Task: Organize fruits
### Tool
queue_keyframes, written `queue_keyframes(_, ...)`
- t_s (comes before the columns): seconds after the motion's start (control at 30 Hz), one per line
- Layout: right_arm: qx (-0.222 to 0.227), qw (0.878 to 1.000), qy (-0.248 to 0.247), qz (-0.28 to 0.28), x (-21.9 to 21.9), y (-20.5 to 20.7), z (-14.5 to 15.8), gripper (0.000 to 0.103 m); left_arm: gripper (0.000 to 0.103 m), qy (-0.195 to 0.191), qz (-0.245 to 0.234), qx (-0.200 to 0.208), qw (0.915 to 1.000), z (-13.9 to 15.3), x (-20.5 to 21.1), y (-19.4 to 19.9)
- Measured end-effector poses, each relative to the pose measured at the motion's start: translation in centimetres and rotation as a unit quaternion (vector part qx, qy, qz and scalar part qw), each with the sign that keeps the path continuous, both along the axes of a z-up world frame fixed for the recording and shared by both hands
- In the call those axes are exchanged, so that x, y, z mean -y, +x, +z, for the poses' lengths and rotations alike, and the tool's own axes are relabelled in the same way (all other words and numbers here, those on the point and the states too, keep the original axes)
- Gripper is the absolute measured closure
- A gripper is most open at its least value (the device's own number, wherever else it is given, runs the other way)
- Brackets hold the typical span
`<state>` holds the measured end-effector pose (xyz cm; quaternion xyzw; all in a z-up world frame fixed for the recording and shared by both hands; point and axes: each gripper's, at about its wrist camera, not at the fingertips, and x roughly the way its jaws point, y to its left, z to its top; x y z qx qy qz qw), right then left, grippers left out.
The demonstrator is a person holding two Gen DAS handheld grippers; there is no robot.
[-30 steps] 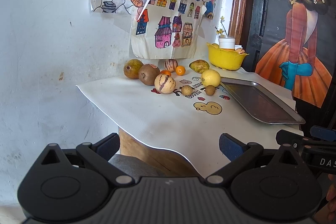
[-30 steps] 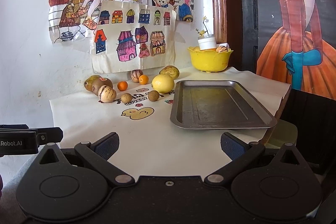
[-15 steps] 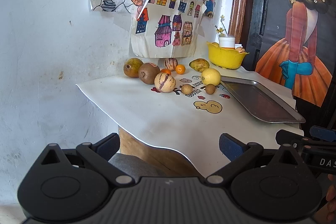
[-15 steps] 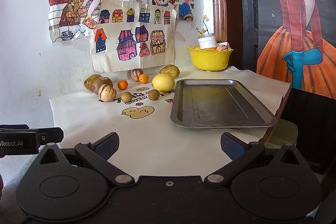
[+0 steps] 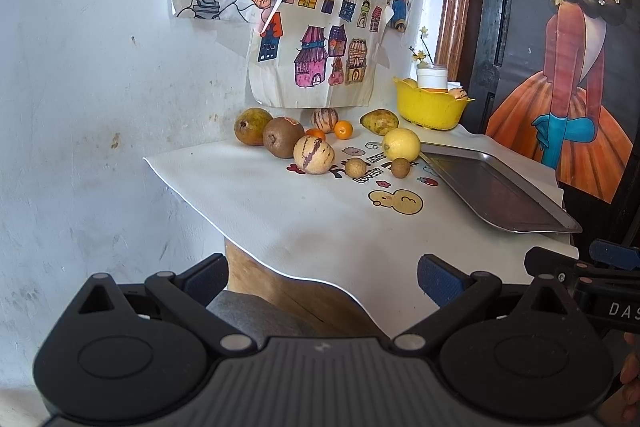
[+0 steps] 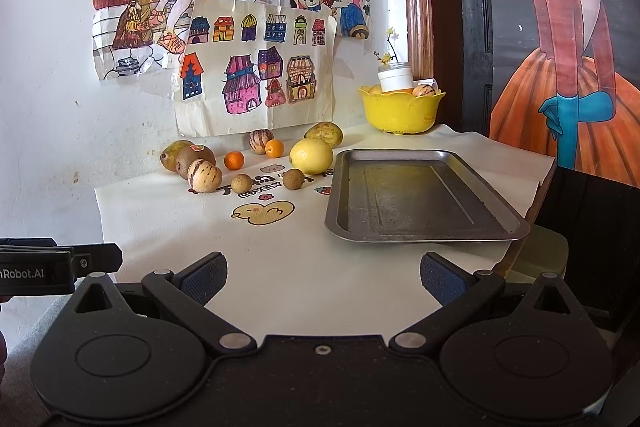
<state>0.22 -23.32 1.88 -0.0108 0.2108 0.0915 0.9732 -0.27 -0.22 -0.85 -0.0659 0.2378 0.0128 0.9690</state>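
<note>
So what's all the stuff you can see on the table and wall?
lemon: 1, yellow, left of the tray
small oranges: 2, orange, behind the lemon's left
striped melons: 2, cream with purple stripes, left cluster and near wall
small round brown fruits: 2, on the mat's print
tray: 1, grey metal, empty, right side
bowl: 1, yellow, back corner, holding a white jar
drawings: several, coloured, on the wall
left tongs: black, open
right tongs: black, open
</note>
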Motion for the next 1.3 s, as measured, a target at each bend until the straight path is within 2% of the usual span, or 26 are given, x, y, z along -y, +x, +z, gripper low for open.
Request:
queue_keyframes(0.37, 0.002, 1.0, -0.007, 0.003, -0.1, 0.2, 0.0, 0.0, 0.0, -0.001, 0.003, -0.008, 1.0, 0.0, 0.0, 0.4)
queue_keyframes(0.57, 0.008, 0.999, -0.035, 0.032, -0.6, 1.7, -0.5, 0.0, 0.0, 0.004, 0.008, -0.019, 0.9998, 0.5, -0.2, 1.7)
queue_keyframes(0.7, 0.002, 0.996, -0.053, 0.065, -0.5, 3.4, 0.7, 0.0, 0.0, 0.009, 0.008, -0.028, 0.9995, 0.7, -0.6, 3.2)
queue_keyframes(1.03, -0.002, 0.979, -0.123, 0.165, -2.3, 9.5, 1.6, 0.0, 0.0, 0.023, 0.006, -0.051, 0.9984, 1.6, -2.1, 9.2)
queue_keyframes(1.2, -0.005, 0.963, -0.166, 0.211, -3.5, 12.2, 1.3, 0.0, 0.0, 0.016, 0.005, -0.065, 0.9977, 1.7, -3.1, 12.5)
queue_keyframes(1.3, -0.01, 0.957, -0.168, 0.235, -3.8, 13.8, 1.4, 0.0, 0.0, 0.008, 0.003, -0.071, 0.9975, 1.7, -3.6, 14.2)
